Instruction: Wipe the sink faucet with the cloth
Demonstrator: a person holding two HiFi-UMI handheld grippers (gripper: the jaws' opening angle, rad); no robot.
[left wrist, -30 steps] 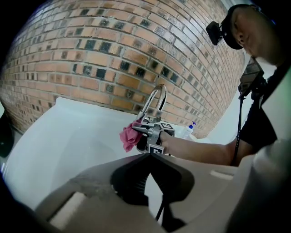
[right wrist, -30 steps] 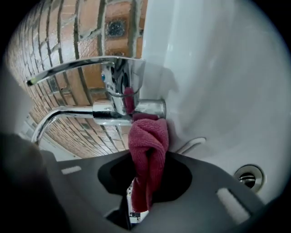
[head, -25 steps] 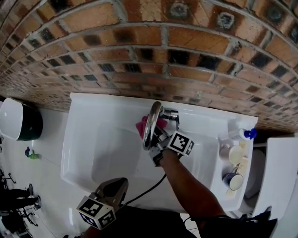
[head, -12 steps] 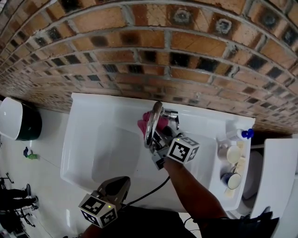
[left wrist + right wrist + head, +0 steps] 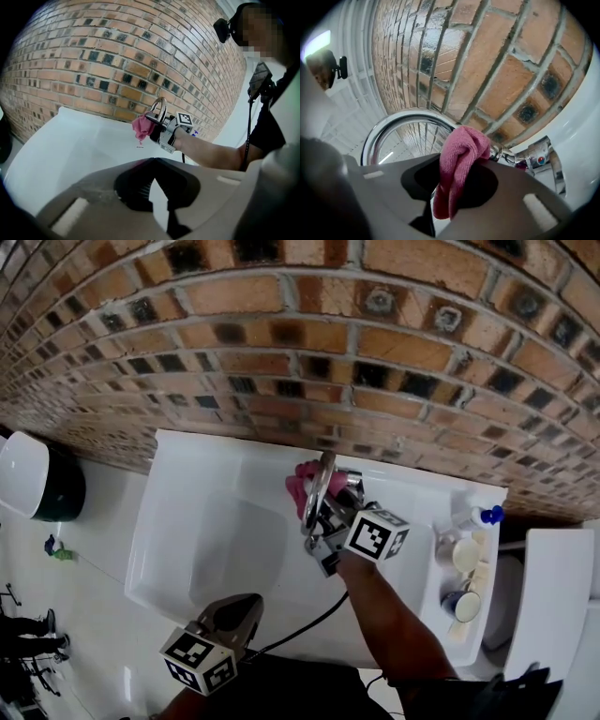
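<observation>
A chrome arched faucet point(image 5: 319, 486) stands at the back rim of the white sink point(image 5: 187, 521), against the brick wall. My right gripper point(image 5: 319, 512) is shut on a pink cloth point(image 5: 300, 482) and holds it against the left side of the spout. In the right gripper view the cloth point(image 5: 461, 157) bunches between the jaws, with the spout arc point(image 5: 391, 125) behind and the faucet handle point(image 5: 539, 159) to the right. My left gripper point(image 5: 239, 610) hangs over the sink's front edge, shut and holding nothing. From the left gripper view I see the cloth point(image 5: 140, 127) and the faucet point(image 5: 161, 105) ahead.
Bottles and cups point(image 5: 469, 554) crowd the sink's right ledge. A dark bin with a white lid point(image 5: 37, 482) sits on the floor to the left. The brick wall point(image 5: 375, 352) rises right behind the faucet. A black cable point(image 5: 300, 620) trails over the front rim.
My right gripper has shifted slightly along the spout with the cloth, towards the wall. The left gripper has stayed at the front edge.
</observation>
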